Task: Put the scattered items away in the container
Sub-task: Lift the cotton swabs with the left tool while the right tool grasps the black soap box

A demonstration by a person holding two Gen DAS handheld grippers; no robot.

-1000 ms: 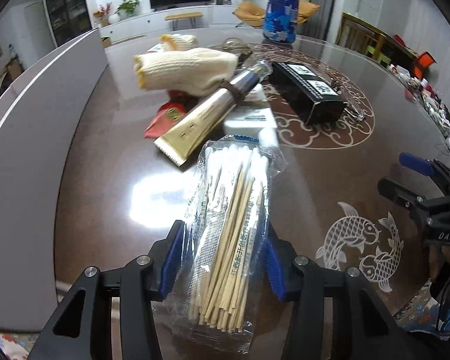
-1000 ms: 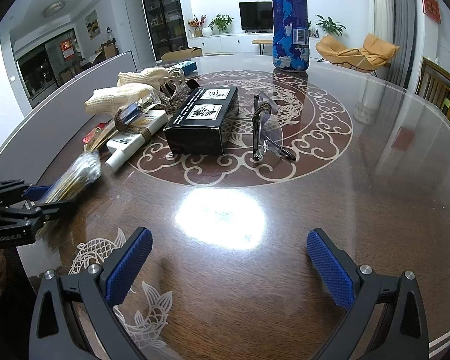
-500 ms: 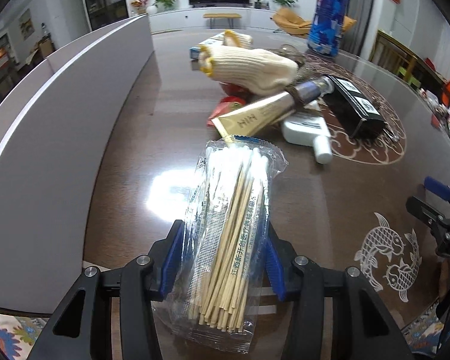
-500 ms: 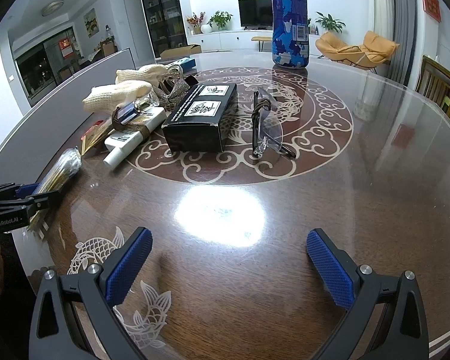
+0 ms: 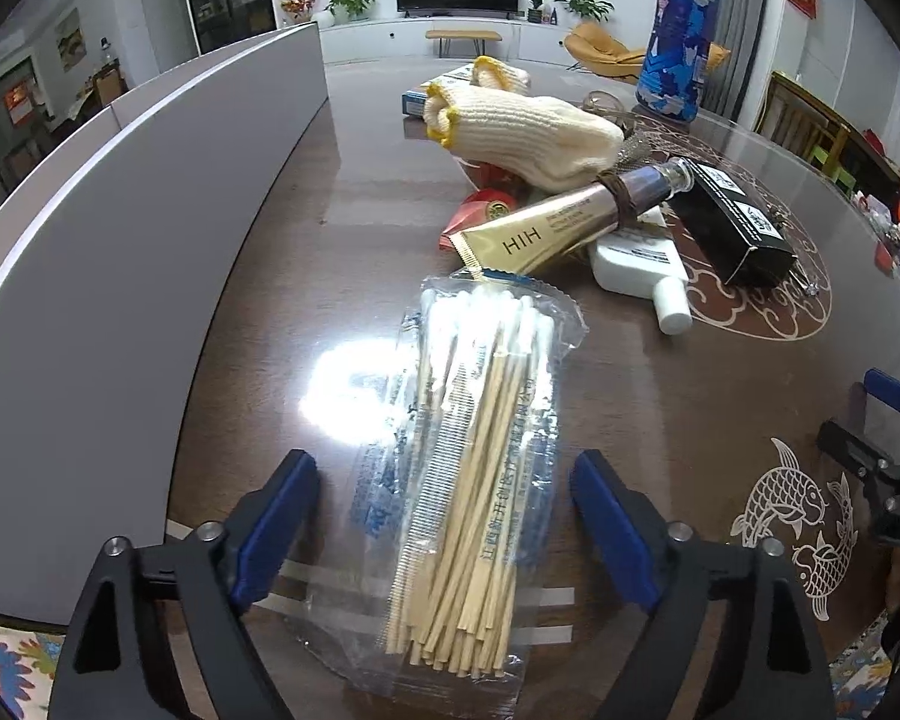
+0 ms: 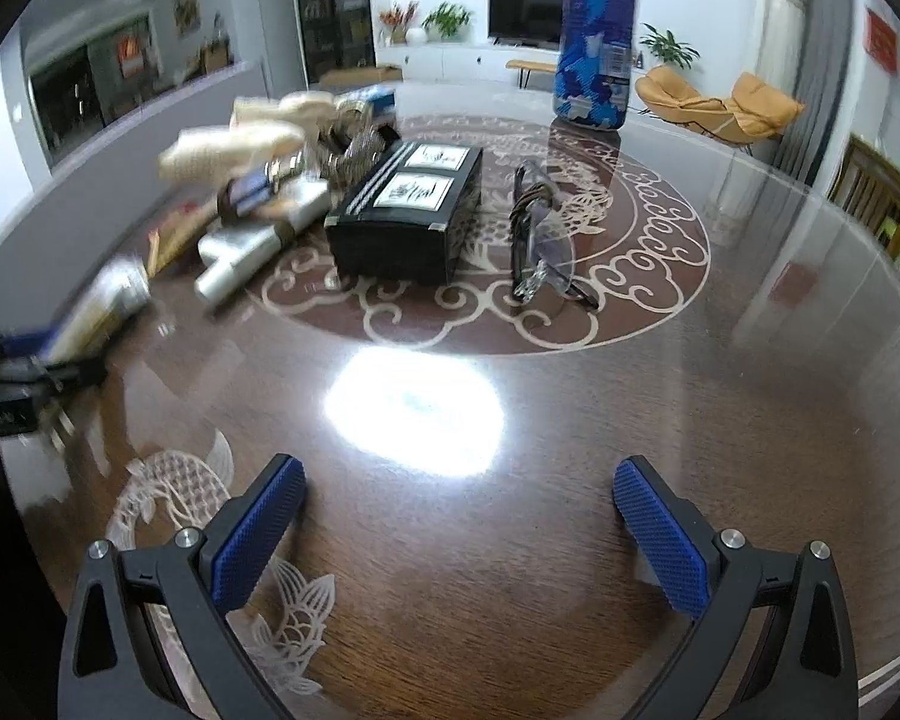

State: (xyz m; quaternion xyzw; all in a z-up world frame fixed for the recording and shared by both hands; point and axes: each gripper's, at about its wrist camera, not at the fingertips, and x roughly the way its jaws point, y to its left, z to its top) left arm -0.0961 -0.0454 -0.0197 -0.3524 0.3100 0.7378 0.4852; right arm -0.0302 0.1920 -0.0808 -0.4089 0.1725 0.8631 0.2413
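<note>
1. Left gripper [image 5: 444, 516]: the jaws have just been opening and now stand wide. The clear bag of cotton swabs [image 5: 474, 456] lies between them, with a gap at each blue pad; nothing is pressing on it.
2. The swab bag runs lengthwise away from the gripper, cotton tips at the far end, wooden stick ends at the near edge of the dark wooden table [image 5: 258, 312]. Whether it rests fully on the table I cannot tell.
3. Grey container wall [image 5: 150, 228] rises just left of the bag, curving along the table's side. Its inside is not visible.
4. Beyond the bag's far end, a heap: gold tube [image 5: 546, 234] lying across a white bottle [image 5: 642, 264], a red packet [image 5: 480, 207] under it, cream knit gloves [image 5: 522, 126] behind.
5. Black box [image 6: 408, 210] to the right of the heap; folded glasses [image 6: 540, 240] just beside it on the table's round inlay.
6. Tall blue patterned can [image 6: 597, 30] upright at the far side.
7. Right gripper [image 6: 459, 528]: jaws spread wide and empty, over bare table near the fish inlay [image 6: 168, 492].
</note>
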